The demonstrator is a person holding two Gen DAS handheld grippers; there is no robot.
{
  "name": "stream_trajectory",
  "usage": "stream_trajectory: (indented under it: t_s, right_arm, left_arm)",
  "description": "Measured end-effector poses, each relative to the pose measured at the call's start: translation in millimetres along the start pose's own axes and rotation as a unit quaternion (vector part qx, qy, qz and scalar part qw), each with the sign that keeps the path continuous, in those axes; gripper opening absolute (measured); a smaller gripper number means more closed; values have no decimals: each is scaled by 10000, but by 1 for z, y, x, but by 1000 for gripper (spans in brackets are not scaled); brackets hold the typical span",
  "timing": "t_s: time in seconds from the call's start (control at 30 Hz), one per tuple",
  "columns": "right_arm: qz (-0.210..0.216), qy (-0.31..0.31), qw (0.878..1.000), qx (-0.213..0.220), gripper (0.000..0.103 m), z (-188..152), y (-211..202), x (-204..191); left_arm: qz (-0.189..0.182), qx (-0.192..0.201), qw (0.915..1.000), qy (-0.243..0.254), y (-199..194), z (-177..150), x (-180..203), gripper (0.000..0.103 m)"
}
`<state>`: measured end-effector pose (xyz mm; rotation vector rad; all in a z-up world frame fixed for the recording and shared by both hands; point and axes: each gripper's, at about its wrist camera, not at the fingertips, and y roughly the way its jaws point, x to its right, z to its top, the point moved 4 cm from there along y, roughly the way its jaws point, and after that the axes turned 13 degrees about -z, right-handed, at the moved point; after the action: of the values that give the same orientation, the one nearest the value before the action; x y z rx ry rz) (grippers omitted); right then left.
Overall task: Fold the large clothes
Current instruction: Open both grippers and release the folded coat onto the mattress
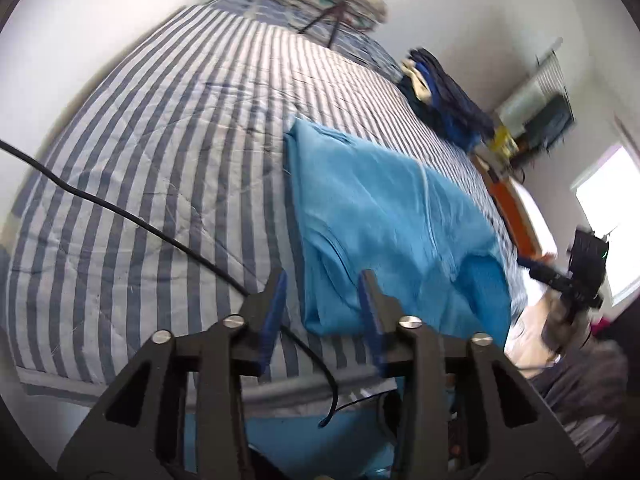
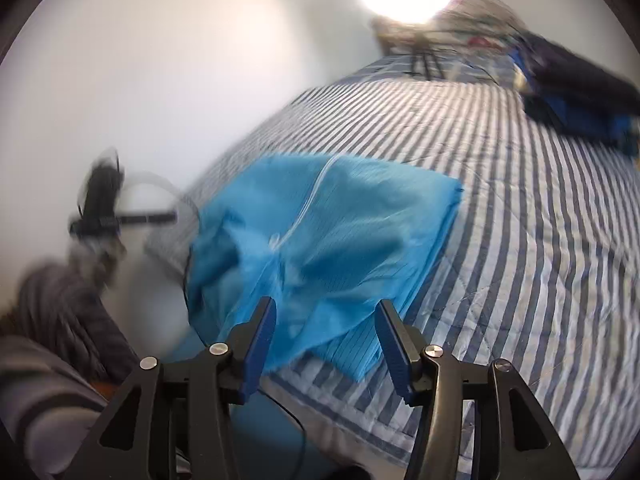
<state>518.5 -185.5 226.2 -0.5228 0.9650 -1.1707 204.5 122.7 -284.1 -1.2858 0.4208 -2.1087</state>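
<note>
1. Bright blue folded garment (image 1: 384,216) lies on the blue-and-white striped quilted bedspread (image 1: 160,168), near its edge.
2. Left gripper (image 1: 322,280) spread wide, holding nothing.
3. Right gripper (image 2: 326,308) likewise released, above the garment (image 2: 320,236).

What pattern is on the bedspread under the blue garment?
Blue-grey and white stripes on the bedspread, clearest in the left wrist view.

Motion-blurred dark clothes pile (image 2: 580,92)

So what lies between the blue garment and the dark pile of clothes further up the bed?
Only bare striped quilt separates the blue garment from the dark clothes pile. The right wrist view shows it best.
</note>
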Motion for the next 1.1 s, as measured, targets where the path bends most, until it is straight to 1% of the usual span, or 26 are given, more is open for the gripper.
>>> stream_trajectory:
  t_s: [0.03,0.1,0.17,0.27,0.37,0.4,0.43,0.47,0.53,0.57,0.63,0.67,0.7,0.73,0.77,0.8,0.83,0.87,0.9,0.93,0.97,1.03,1.07,1.1]
  right_arm:
    - [-67,185,9998,-49,56,2,5,7]
    - [-76,540,9984,-168,57,5,18,18]
    - [125,910,9955,-235,57,7,30,24]
    - [387,1331,9900,-246,57,10,41,33]
    - [538,1618,9850,-259,57,13,50,41]
    - [539,1678,9839,-281,57,15,55,44]
    - [526,1746,9826,-346,53,16,60,47]
    - [591,1819,9804,-468,36,15,67,49]
    - [738,1877,9774,-634,24,11,72,47]
    - [796,1799,9783,-652,15,11,71,44]
    - [833,1570,9826,-545,9,10,64,36]
    - [793,1404,9857,-494,8,11,61,33]
    - [656,1191,9895,-482,8,8,60,30]
    - [497,1066,9914,-574,8,1,62,29]
    - [341,983,9920,-713,8,-3,70,28]
    - [114,856,9922,-898,8,-10,80,27]
    - [-134,717,9925,-983,8,-15,86,25]
    - [-267,645,9926,-997,9,-17,89,23]
    - [-325,611,9927,-990,9,-17,90,21]
    - [-375,578,9929,-969,11,-15,89,19]
    - [-503,508,9928,-963,14,-14,86,18]
    - [-693,323,9930,-896,24,-10,75,13]
    - [-711,267,9937,-820,25,-8,67,10]
    - [-677,254,9948,-716,25,-5,57,8]
  left_arm:
    - [-111,1,9998,-175,4,4,-5,47]
    - [-206,5,9986,-488,12,12,-17,47]
    - [-399,-70,9958,-820,25,17,-28,47]
    - [-601,-90,9916,-1143,37,18,-38,47]
    - [-717,-85,9892,-1273,46,18,-39,47]
    - [-710,-117,9890,-1295,51,20,-39,37]
    - [-700,-187,9890,-1292,55,20,-39,14]
    - [-656,-238,9898,-1243,60,19,-36,9]
    - [-497,-207,9938,-975,61,22,-28,5]
    - [-487,-182,9948,-879,66,23,-19,4]
    - [-438,-62,9970,-639,57,26,-7,4]
    - [-395,-32,9975,-582,55,27,-5,4]
    - [-298,-48,9981,-533,55,26,-5,4]
    - [-174,-117,9986,-479,57,26,-7,4]
    - [-39,-216,9988,-441,63,22,-10,4]
    - [30,-322,9984,-460,70,18,-14,4]
    - [100,-397,9982,-440,76,14,-17,4]
    - [214,-429,9981,-393,81,11,-18,4]
    - [249,-433,9980,-389,84,10,-19,4]
    - [259,-433,9980,-386,85,9,-18,4]
    - [283,-442,9979,-371,84,9,-17,4]
    - [301,-373,9984,-287,78,12,-13,5]
    - [327,-339,9986,-232,73,12,-11,7]
    - [429,-278,9986,-151,66,14,-8,13]
